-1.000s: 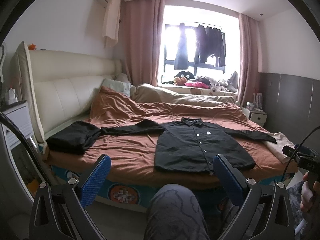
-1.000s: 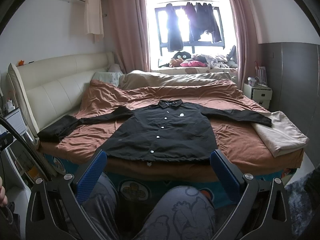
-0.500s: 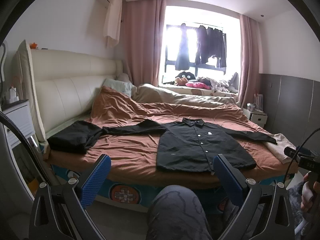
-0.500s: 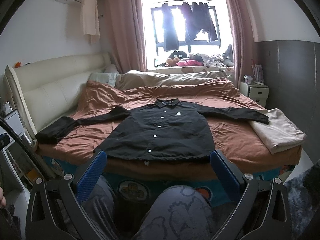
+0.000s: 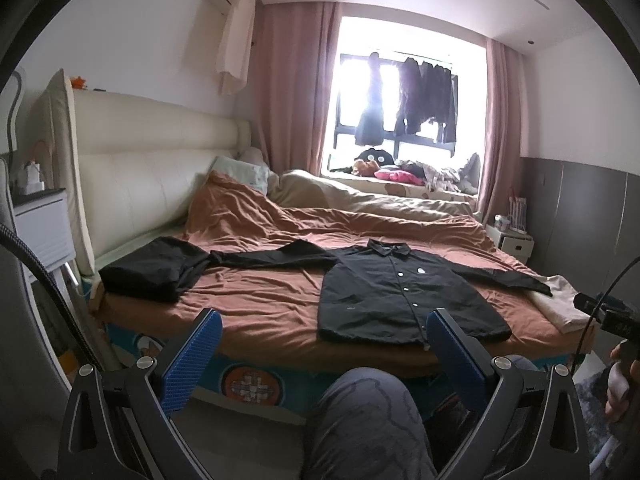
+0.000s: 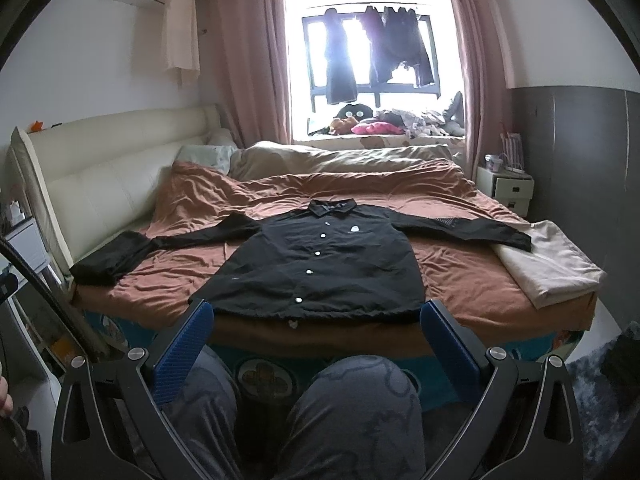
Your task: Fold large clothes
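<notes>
A black button-up shirt (image 5: pixel 404 296) lies flat, face up, on the brown bedspread (image 5: pixel 260 300), sleeves spread to both sides, hem at the near bed edge. It also shows in the right wrist view (image 6: pixel 316 268). A second dark garment (image 5: pixel 152 272) lies folded at the bed's left end, touching the left sleeve. My left gripper (image 5: pixel 324 340) is open and empty, held back from the bed above the person's knee. My right gripper (image 6: pixel 316 332) is open and empty, short of the shirt hem.
A folded beige cloth (image 6: pixel 548 264) lies at the bed's right end under the right sleeve cuff. A cream headboard (image 5: pixel 132 184) is on the left, a white nightstand (image 6: pixel 506 192) at the far right. The person's knees (image 6: pixel 356 412) fill the foreground.
Both grippers have risen slightly and tilted, so the bed sits a little lower in each view. Both stay open; the shirt has not moved.
</notes>
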Available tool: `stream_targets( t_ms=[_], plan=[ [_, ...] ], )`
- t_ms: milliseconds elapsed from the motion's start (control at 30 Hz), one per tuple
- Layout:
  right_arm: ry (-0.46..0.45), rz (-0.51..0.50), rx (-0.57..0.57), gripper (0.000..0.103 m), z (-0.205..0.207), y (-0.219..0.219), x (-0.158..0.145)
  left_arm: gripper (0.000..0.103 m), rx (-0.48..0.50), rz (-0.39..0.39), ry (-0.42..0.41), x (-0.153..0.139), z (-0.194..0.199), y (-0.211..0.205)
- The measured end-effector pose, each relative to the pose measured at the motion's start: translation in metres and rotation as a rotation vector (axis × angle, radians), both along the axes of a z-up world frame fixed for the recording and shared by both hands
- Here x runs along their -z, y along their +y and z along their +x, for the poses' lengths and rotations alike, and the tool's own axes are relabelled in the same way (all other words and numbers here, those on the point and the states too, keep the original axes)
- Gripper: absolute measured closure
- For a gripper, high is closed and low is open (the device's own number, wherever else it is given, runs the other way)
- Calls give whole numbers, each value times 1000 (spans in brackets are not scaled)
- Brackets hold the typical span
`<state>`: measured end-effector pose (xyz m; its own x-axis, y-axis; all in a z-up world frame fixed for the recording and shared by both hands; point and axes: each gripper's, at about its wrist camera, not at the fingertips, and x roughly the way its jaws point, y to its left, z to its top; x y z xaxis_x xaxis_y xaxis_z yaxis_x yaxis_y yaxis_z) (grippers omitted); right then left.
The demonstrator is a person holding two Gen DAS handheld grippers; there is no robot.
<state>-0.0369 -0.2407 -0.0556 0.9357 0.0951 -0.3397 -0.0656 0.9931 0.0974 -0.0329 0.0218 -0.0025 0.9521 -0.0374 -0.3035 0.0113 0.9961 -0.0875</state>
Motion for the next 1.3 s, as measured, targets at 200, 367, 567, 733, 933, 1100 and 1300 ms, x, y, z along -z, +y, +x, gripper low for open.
stream_targets(
  t_ms=[200,367,567,733,933,1100,1300],
  plan=[
    [-14,11,-1,0,-1,-3,3,1,-4,10,1,-2,-2,1],
    [-7,16,2,0,1,-3,8,1,-5,9,-1,-2,-3,3],
    [7,6,-1,0,8,1,8,1,-6,4,-1,-2,1,10],
    [9,7,-8,0,17,2,5,1,-12,-1,11,-2,13,14],
    [23,11,-20,0,40,4,3,1,-24,-1,30,-3,35,20],
    [33,4,-36,0,62,9,1,1,-46,-9,46,0,58,28],
    [50,-2,-47,0,92,11,-3,1,-72,-35,79,4,94,41]
  ],
)
